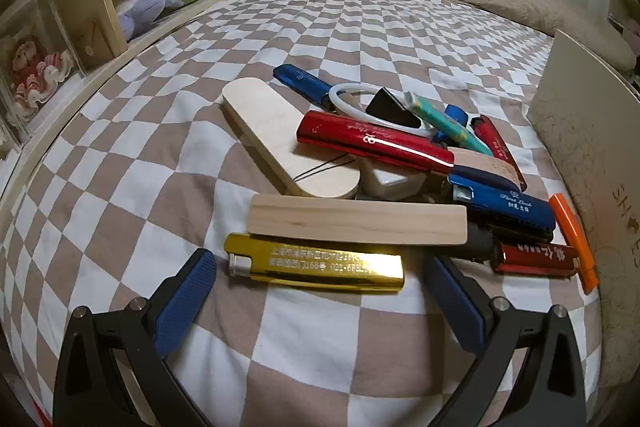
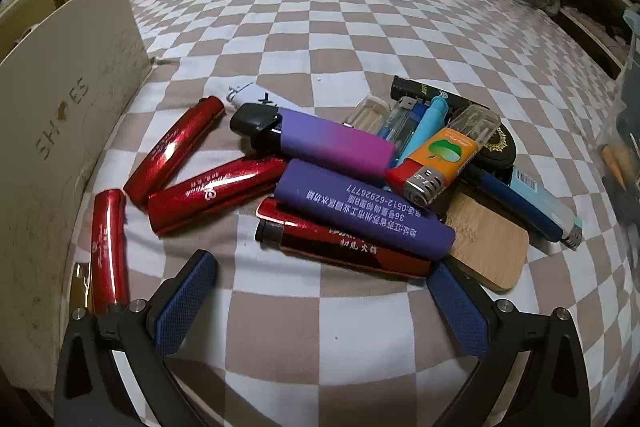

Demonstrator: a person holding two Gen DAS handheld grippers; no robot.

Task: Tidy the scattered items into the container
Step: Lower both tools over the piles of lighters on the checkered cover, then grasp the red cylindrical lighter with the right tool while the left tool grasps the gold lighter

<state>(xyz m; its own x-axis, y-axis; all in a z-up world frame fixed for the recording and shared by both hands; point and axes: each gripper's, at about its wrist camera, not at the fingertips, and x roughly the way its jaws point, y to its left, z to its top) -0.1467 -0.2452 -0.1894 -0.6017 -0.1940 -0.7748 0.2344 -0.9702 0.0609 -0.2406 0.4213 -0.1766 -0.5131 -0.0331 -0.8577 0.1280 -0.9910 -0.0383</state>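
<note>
While both piles lie untouched on the bed (image 2: 320, 11), we have each gripper spread wide and holding nothing. Our left gripper (image 1: 320, 291) hovers low over the checked sheet with the gold lighter (image 1: 316, 265) lying crosswise just ahead, between its blue pads. Behind it, touching along its far edge, sits a flat wooden block (image 1: 356, 219), and beyond that a heap of red and blue lighters. The shoe box (image 1: 584, 155), our container, stands just to the right of this heap; we cannot see its opening from either camera.

Our right gripper (image 2: 320, 291) faces the second heap, where a dark red lighter (image 2: 344, 243) lies nearest, partly under a purple lighter (image 2: 360, 211). The same box (image 2: 60, 115) stands to the left there.

We judge the gold lighter the best first pick: it lies alone at the front. We should advance until the pads bracket its narrow body, not its length, so turning the wrist first may help. Its polished shell looks slippery, so we should close squarely near the middle, keeping clear of the block behind.
</note>
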